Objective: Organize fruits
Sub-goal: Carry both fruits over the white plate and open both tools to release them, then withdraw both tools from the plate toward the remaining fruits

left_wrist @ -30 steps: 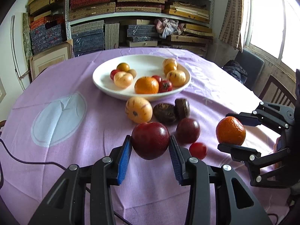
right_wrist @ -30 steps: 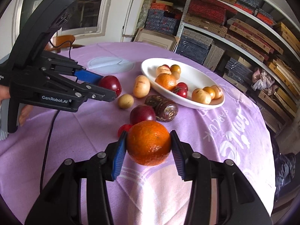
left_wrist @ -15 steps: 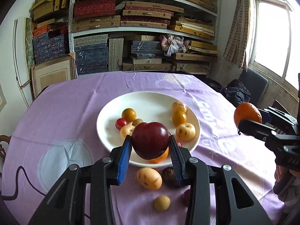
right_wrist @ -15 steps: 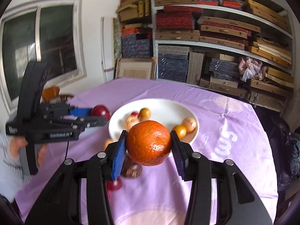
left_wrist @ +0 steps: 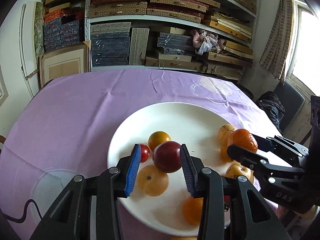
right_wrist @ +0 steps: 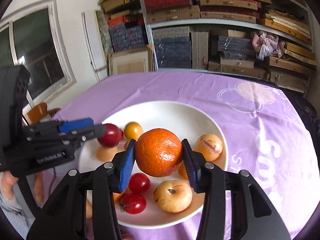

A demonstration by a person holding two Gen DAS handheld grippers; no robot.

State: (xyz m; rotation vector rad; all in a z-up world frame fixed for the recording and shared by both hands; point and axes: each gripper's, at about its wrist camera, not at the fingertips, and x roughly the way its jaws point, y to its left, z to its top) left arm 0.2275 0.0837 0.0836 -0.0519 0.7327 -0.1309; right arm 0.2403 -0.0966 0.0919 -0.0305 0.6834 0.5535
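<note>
My left gripper (left_wrist: 159, 161) is over the white plate (left_wrist: 180, 116), its jaws parted wider than the dark red plum (left_wrist: 167, 157); the plum touches only the right pad and a gap shows at the left pad. The same plum shows at the left gripper's tip in the right wrist view (right_wrist: 110, 135). My right gripper (right_wrist: 158, 157) is shut on an orange (right_wrist: 159, 155) and holds it above the plate (right_wrist: 174, 112); it shows at the right of the left wrist view (left_wrist: 243, 142).
The plate holds yellow fruits (right_wrist: 173, 196), red cherry tomatoes (right_wrist: 134, 203) and an orange (left_wrist: 193, 211). It sits on a purple tablecloth (left_wrist: 80, 108). Shelves of stacked boxes (left_wrist: 160, 20) stand behind the table. A cable (left_wrist: 20, 216) lies at the left.
Both grippers have moved forward and down over the plate. The left gripper's jaws have opened around the plum. The right gripper still clamps the orange.
</note>
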